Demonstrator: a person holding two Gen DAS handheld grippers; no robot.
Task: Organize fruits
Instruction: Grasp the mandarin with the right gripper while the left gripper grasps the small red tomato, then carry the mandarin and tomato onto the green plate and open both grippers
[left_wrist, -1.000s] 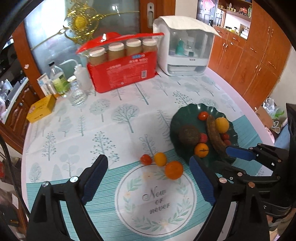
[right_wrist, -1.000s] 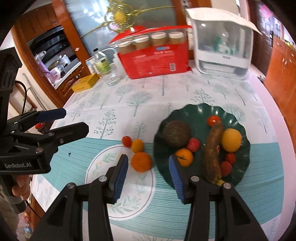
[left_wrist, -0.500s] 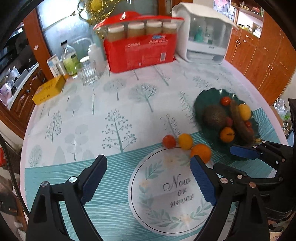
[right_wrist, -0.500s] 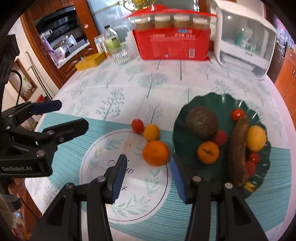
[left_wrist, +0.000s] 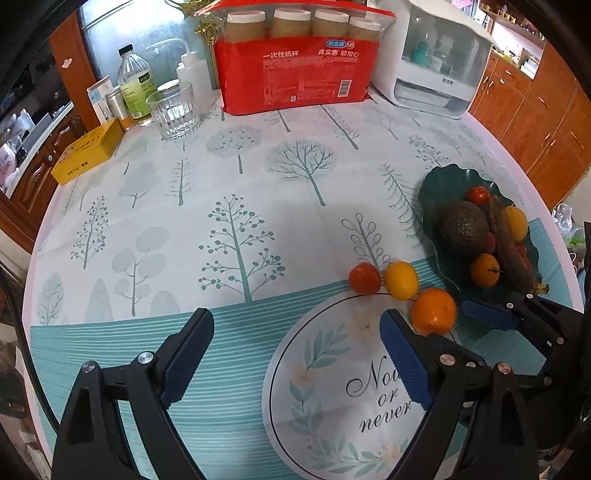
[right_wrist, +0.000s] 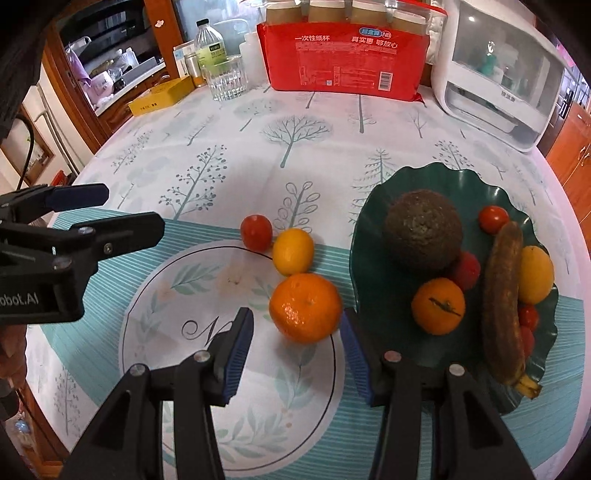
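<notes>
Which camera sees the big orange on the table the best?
The right wrist view. The big orange sits large and whole there, just ahead of the open right gripper, beside the green plate. In the left wrist view the same orange looks smaller, off to the side, partly hidden by the left gripper's finger.

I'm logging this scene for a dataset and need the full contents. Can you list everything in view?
orange: 1, orange, on tablecloth between right tool's fingers
small citrus: 1, yellow, behind orange
loose tomato: 1, red, left of citrus
plate: 1, dark green, right side, holding mixed fruit
avocado: 1, brown-green, on plate
banana: 1, browned, on plate
cup pack: 1, red, table's far edge
glass: 1, clear, far left
yellow box: 1, far left
left tool: open, empty
right tool: open
</notes>
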